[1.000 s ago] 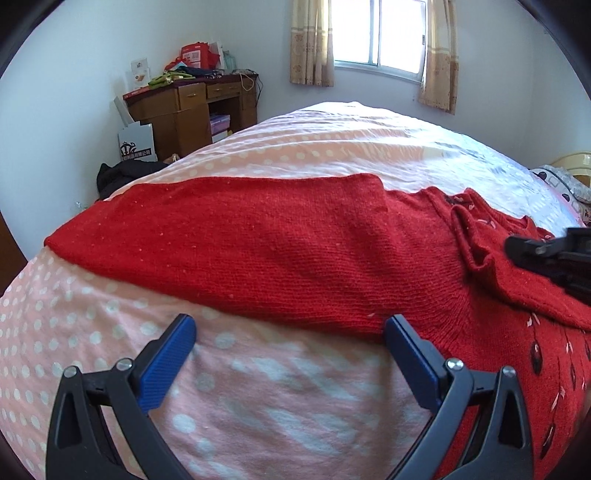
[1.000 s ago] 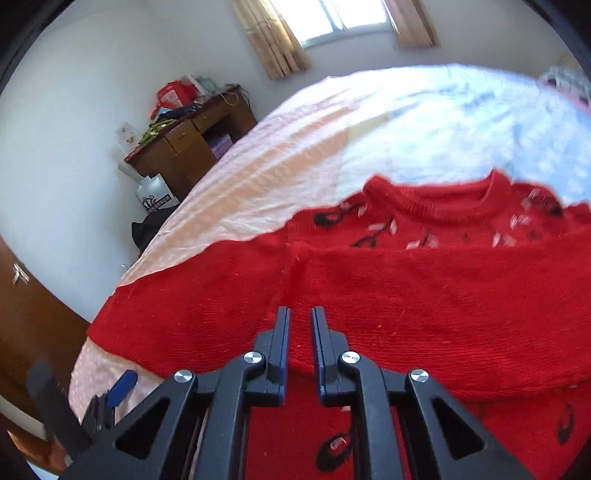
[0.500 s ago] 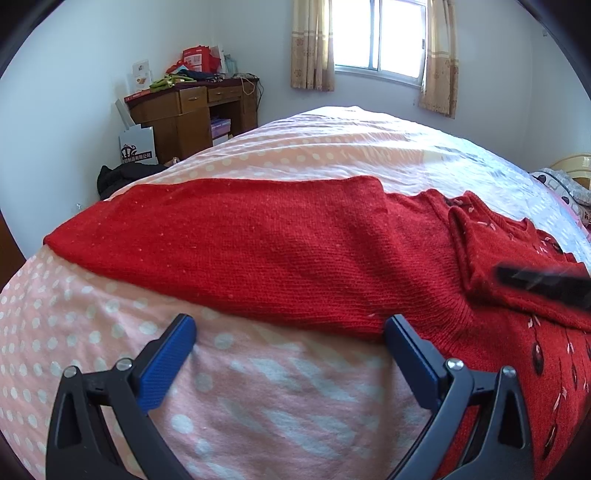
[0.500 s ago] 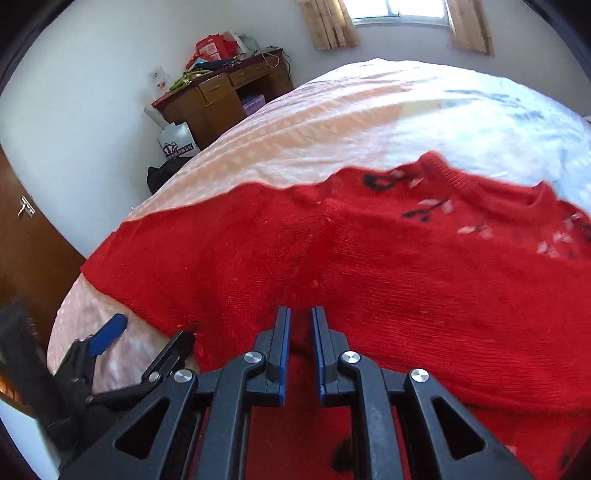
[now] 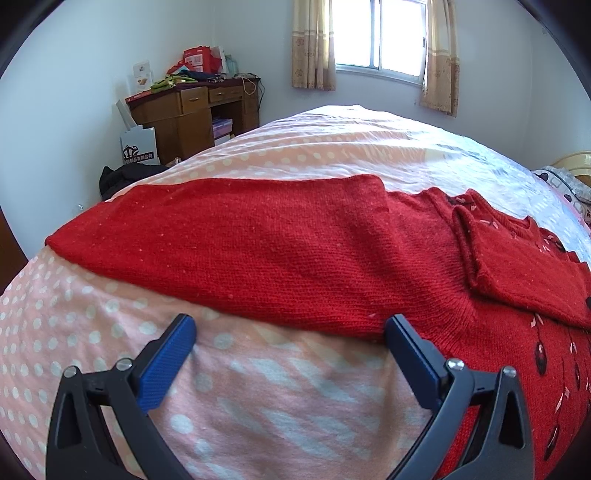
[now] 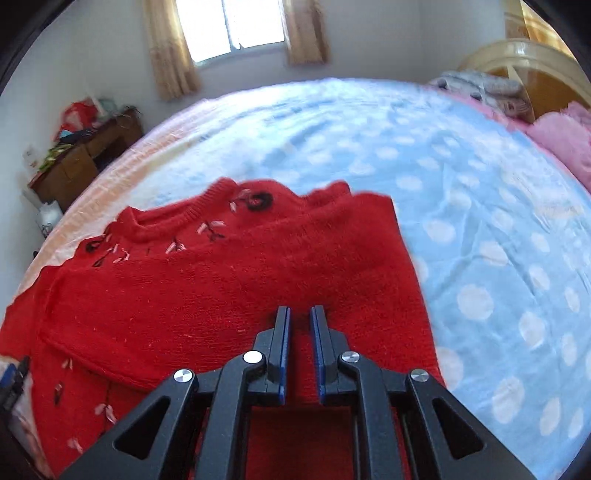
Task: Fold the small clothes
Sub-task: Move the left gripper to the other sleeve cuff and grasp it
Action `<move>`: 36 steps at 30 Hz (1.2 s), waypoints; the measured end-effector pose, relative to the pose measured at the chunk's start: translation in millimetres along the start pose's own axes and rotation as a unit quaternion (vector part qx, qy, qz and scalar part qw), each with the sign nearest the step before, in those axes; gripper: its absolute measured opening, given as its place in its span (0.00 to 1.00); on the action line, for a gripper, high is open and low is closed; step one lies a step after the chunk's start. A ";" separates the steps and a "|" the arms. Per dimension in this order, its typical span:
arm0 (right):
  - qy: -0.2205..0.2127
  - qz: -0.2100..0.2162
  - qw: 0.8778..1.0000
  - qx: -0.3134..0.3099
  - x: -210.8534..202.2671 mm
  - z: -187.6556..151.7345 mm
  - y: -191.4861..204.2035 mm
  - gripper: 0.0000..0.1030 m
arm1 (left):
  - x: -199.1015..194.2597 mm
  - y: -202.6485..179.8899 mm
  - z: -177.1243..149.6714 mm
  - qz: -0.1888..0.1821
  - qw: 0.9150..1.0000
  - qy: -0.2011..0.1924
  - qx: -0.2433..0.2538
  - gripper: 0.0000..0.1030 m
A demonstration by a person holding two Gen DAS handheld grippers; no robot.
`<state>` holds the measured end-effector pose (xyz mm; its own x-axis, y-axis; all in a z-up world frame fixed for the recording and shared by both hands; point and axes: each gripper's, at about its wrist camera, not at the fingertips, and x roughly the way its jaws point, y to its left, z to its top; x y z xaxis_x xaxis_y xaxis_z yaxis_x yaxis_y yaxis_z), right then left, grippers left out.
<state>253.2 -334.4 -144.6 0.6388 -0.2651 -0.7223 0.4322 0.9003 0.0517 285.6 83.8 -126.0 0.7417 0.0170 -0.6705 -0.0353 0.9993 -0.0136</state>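
Left claw point(image 5: 288, 328) gapes empty at the outstretched sleeve point(image 5: 229, 243) of the red sweater point(image 6: 229, 280) on the bed point(image 6: 480, 229); right claw point(image 6: 298, 314) hovers clenched, empty. That sleeve wants folding inward next.

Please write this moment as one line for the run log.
stage: sleeve folding | red sweater: flat on bed, one sleeve folded across | left hand-held gripper: open, at sleeve edge | right hand-held gripper: shut, empty, above sweater

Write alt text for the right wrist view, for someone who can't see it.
A red knitted sweater with small embroidered motifs lies on a polka-dot bedspread, one sleeve folded across its chest. The right claw, shut and empty, hovers over it, with a curtained window behind.
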 end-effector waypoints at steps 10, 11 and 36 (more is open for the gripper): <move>-0.022 0.003 1.000 0.003 -3.5 -5.1 0.0 0.12 | -8.1 17.0 16.2 -0.007 0.999 0.025 -0.029 1.00; -0.022 0.009 1.000 0.009 -3.8 -5.3 -2.2 0.12 | -12.1 27.0 20.8 -0.012 0.999 0.020 -0.044 1.00; -0.027 0.027 0.999 0.023 -3.7 -8.0 -6.2 0.13 | 65.6 166.4 74.8 0.106 0.959 0.037 -0.260 0.62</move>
<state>243.1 -336.3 -147.7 0.6945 -0.2366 -0.6795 0.4242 0.8974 0.1211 378.5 253.7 -116.8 0.6323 0.1957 -0.7496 -0.5227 0.8220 -0.2263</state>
